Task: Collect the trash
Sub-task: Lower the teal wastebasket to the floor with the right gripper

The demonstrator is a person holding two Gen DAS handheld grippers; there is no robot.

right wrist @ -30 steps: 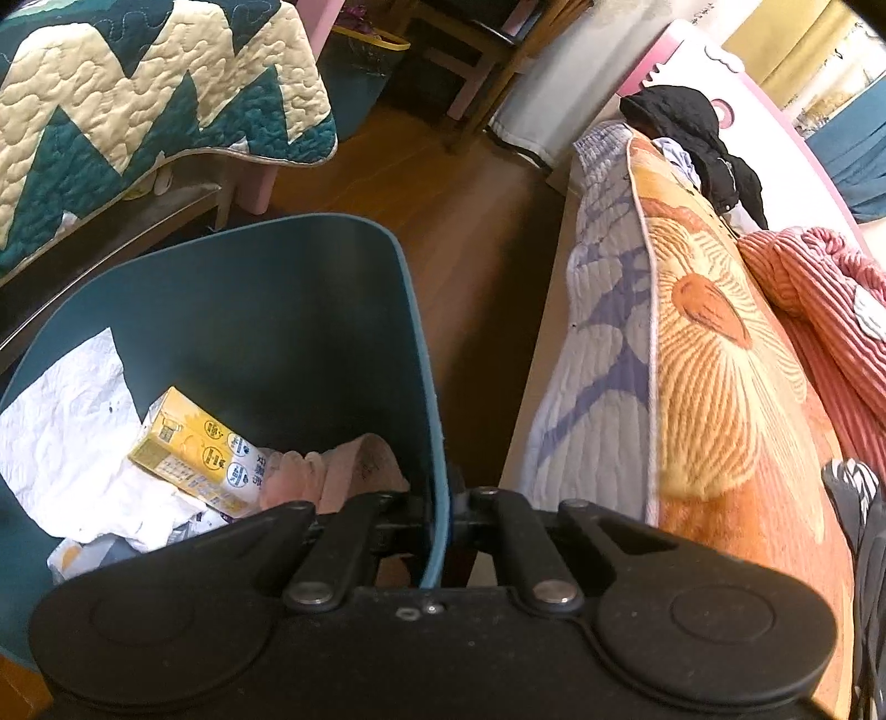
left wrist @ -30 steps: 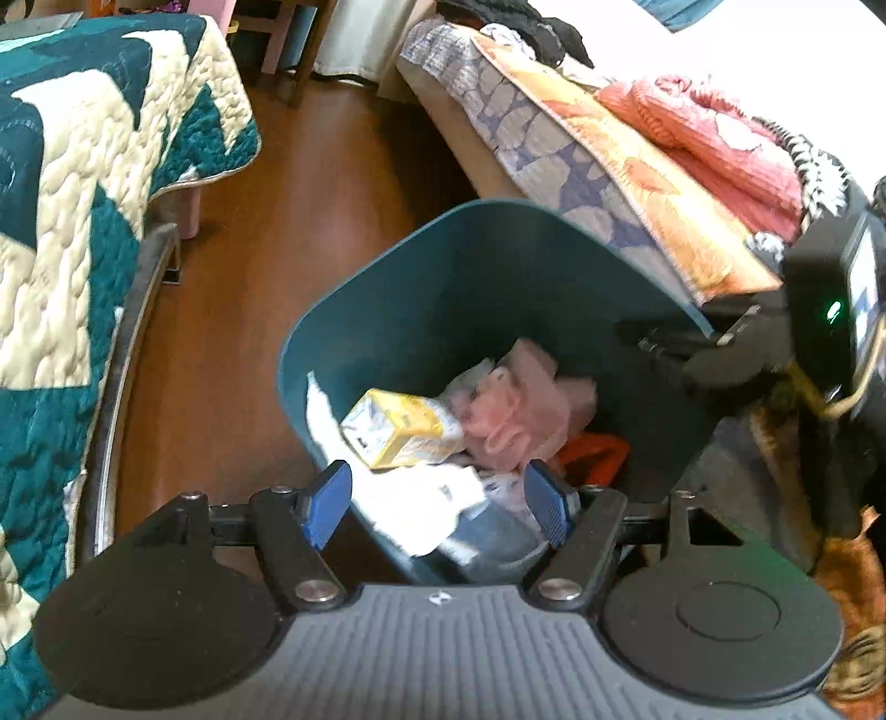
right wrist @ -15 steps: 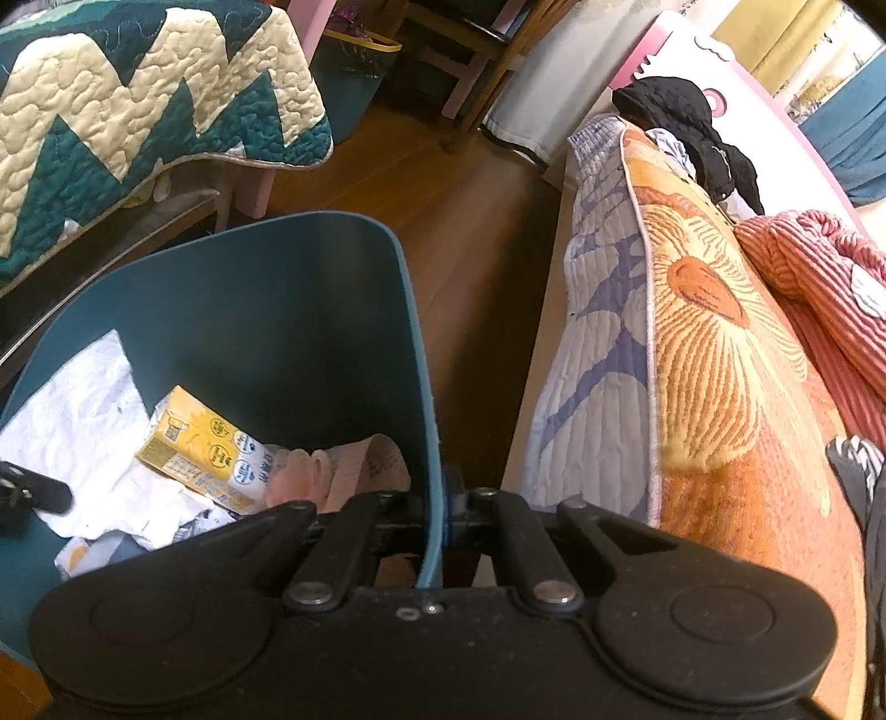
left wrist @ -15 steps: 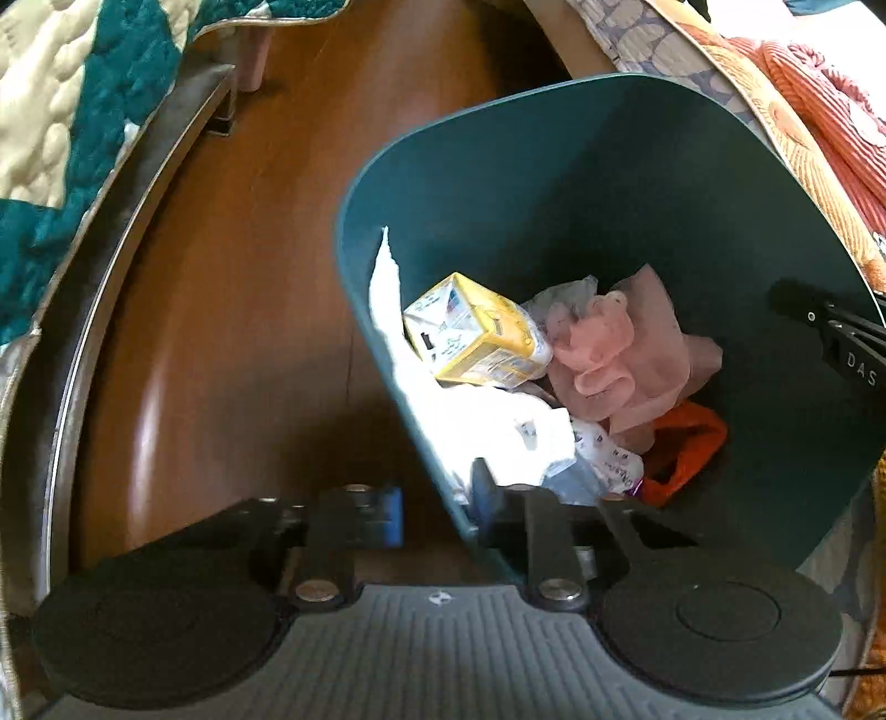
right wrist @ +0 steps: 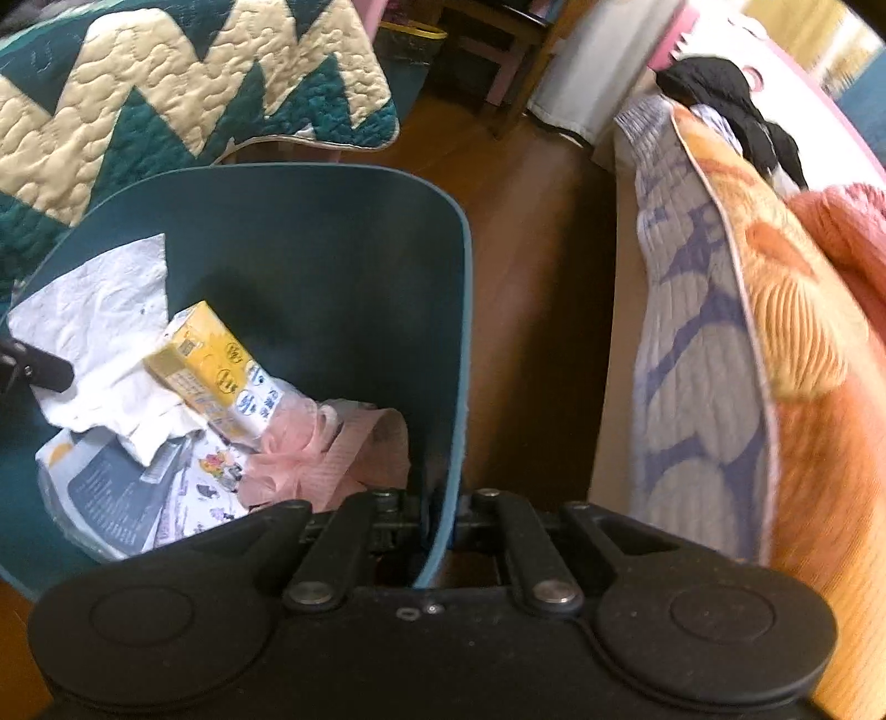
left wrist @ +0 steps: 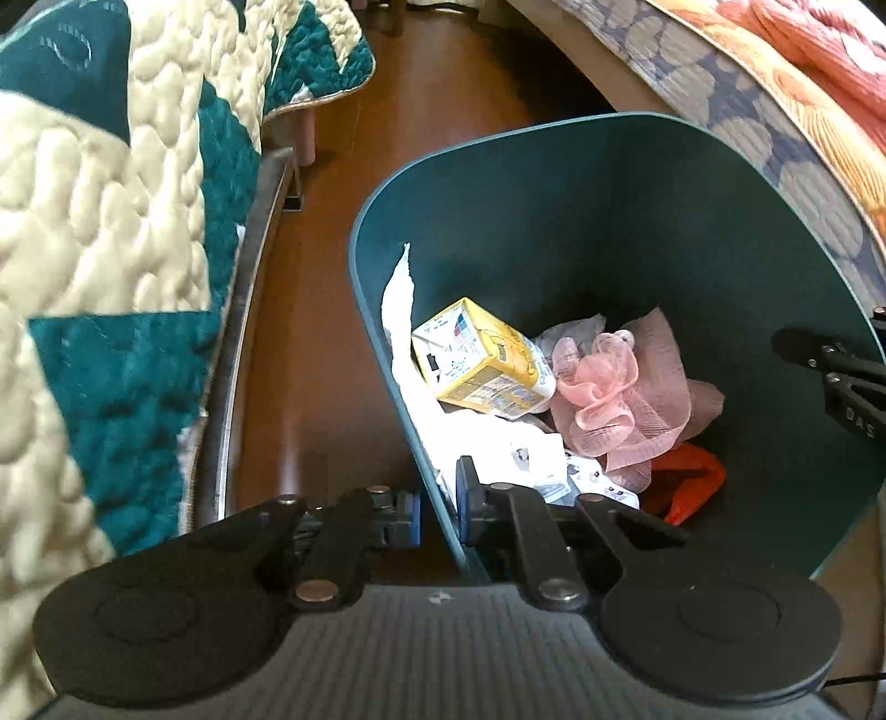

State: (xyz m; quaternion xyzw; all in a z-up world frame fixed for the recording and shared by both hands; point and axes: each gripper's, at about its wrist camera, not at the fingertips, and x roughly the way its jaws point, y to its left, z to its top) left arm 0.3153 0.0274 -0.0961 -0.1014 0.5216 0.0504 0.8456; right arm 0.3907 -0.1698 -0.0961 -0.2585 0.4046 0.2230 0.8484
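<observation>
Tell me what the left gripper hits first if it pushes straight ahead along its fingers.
The left gripper is clamped on the bin wall. Straight ahead, its inner finger likely meets the white paper, though depth is unclear.

Ahead of the left tongs [left wrist: 437,512], the white paper [left wrist: 476,443] is covering the trash beneath it; the yellow carton's [left wrist: 479,357] print is blurring, unreadable.

Quilt [left wrist: 138,232], teal and cream zigzag, draped at left over a metal rail [left wrist: 243,310]. Wood floor [right wrist: 531,310] between. Bed [right wrist: 709,354] at right with blue-patterned and orange cover; coral knit blanket [left wrist: 803,50] on it, black clothing [right wrist: 731,105] at far end.
</observation>
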